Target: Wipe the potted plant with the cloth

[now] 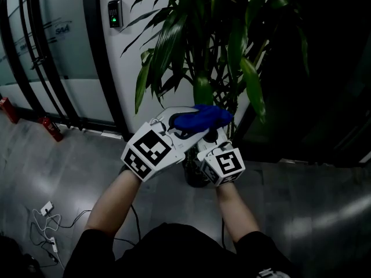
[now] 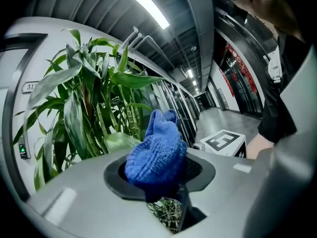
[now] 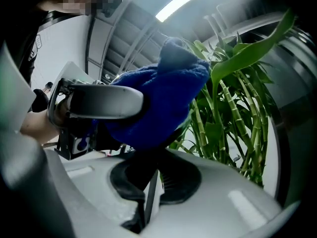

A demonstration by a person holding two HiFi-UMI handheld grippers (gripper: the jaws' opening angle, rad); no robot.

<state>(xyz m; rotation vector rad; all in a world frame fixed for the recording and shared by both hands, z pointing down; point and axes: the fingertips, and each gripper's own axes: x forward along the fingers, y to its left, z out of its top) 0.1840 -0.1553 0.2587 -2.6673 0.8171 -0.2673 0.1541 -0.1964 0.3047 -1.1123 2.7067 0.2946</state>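
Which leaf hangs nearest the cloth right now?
The short broad leaf directly above the blue cloth, its tip almost at the cloth. The long drooping leaf on the left and the pointed leaf on the right hang off to the sides.

**Cloth between both grippers, plant just behind**

You hold the left gripper [image 1: 181, 122] and right gripper [image 1: 213, 133] side by side, tips close together, with the cloth [image 1: 203, 117] caught in the jaws of both and lying over their tips. The plant [image 1: 203, 33] stands just behind the cloth, its leaves spreading above and to either side. Its pot [image 1: 195, 178] sits on the floor [image 1: 301, 213] below and between the grippers (largely hidden by them). Behind the plant is a wall [image 1: 116, 68], with a reader [image 1: 115, 13] high on it, left of the leaves. Extinguishers [image 1: 52, 129] stand at the far left, and cables [image 1: 49, 222] lie on the floor at your lower left.
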